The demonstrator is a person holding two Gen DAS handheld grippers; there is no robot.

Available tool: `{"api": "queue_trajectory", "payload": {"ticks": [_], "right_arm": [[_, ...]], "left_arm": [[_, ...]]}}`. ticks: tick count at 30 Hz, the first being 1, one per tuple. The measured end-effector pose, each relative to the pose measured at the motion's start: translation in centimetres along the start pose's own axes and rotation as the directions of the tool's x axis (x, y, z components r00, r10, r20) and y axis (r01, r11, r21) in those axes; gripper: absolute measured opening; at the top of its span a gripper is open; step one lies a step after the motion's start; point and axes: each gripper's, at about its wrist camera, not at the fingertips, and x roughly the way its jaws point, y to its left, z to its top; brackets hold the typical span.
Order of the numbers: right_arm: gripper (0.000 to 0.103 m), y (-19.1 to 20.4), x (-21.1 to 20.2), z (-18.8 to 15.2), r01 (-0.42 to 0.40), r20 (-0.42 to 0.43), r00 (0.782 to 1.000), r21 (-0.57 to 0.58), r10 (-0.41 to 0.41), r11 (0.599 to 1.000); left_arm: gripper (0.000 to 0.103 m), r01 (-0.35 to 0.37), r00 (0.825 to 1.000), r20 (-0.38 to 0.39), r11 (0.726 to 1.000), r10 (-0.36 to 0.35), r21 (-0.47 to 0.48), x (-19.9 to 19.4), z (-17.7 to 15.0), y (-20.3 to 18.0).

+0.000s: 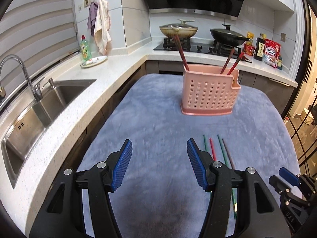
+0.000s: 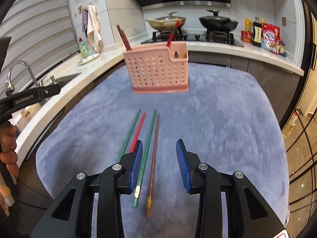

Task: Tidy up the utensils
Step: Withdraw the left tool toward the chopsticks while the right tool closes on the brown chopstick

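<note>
A pink perforated utensil holder (image 1: 210,95) stands on the blue mat (image 1: 150,130), also in the right wrist view (image 2: 158,71). It holds three red and brown chopsticks (image 1: 181,51). Several loose chopsticks lie on the mat: two green (image 2: 147,148), one red (image 2: 138,130), one brown (image 2: 153,158). They show right of my left gripper (image 1: 220,148). My left gripper (image 1: 159,146) is open and empty above the mat. My right gripper (image 2: 159,146) is open, low over the brown and green chopsticks, which lie between its fingers.
A steel sink (image 1: 39,107) with faucet sits in the white counter at left. A stove with two lidded pans (image 1: 178,29) is behind the holder. Bottles and packets (image 1: 271,51) stand at the back right. A plate (image 1: 93,61) and a green soap bottle are near the sink.
</note>
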Motion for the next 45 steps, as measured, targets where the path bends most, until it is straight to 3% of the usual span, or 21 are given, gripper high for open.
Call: {"api": "queue_trajectory", "payload": {"ticks": [14, 18, 31, 38, 45], "right_arm": [[0.033, 0.8, 2.7, -6.6, 0.001, -0.138, 0.990, -0.010, -0.003, 1.000], [0.031, 1.1, 3.0, -7.0, -0.007, -0.146, 0.989, -0.020, 0.004, 1.000], [0.007, 0.6, 4.0, -7.7, 0.003, -0.162, 0.987, -0.011, -0.004, 1.000], [0.007, -0.4, 3.7, -7.9, 0.018, -0.150, 0.989, 0.026, -0.014, 0.999], [0.007, -1.2, 3.6, -8.1, 0.016, -0.150, 0.989, 0.049, -0.009, 0.999]], "left_arm": [[0.055, 0.003, 0.993, -0.115, 1.000, -0.005, -0.020, 1.2, -5.6, 0.4], [0.055, 0.003, 0.990, -0.143, 1.000, -0.007, -0.022, 1.6, -6.7, 0.4], [0.055, 0.027, 0.981, -0.194, 1.000, -0.029, -0.012, 2.5, -8.8, -0.5], [0.063, 0.053, 0.978, -0.205, 0.999, -0.049, 0.012, 2.6, -9.7, -2.0], [0.065, 0.113, 0.965, -0.241, 0.993, -0.104, 0.022, 3.3, -11.0, -3.9]]}}
